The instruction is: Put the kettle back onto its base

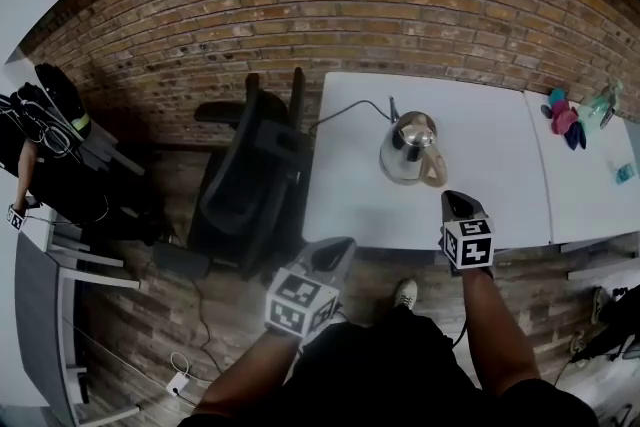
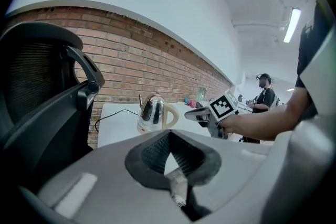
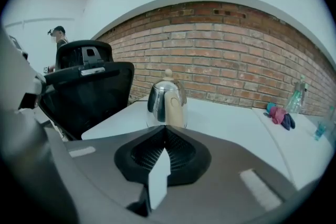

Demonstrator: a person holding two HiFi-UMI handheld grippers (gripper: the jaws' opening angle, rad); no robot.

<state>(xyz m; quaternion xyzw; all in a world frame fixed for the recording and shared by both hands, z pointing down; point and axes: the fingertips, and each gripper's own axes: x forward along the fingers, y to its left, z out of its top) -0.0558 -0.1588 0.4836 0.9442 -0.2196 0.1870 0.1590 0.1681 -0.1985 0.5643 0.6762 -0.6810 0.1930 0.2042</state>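
Kettle down, my 2 grippers clear of it.
My right gripper (image 1: 458, 203) is closed on nothing, and my left gripper (image 1: 336, 253) looks closed and empty too. The kettle (image 1: 408, 148) stands upright on the desk (image 1: 480, 195) ahead of my right gripper, apart from it, with the cord (image 1: 350, 110) running to its foot. I judge it seated, though the base is hidden. To finish well, I should back straight off, avoid the handle and check it sits level.

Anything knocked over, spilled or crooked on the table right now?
Nothing stands out. The kettle stands upright on the white table, its cord trailing off the edge beside the chair, and no spill shows.
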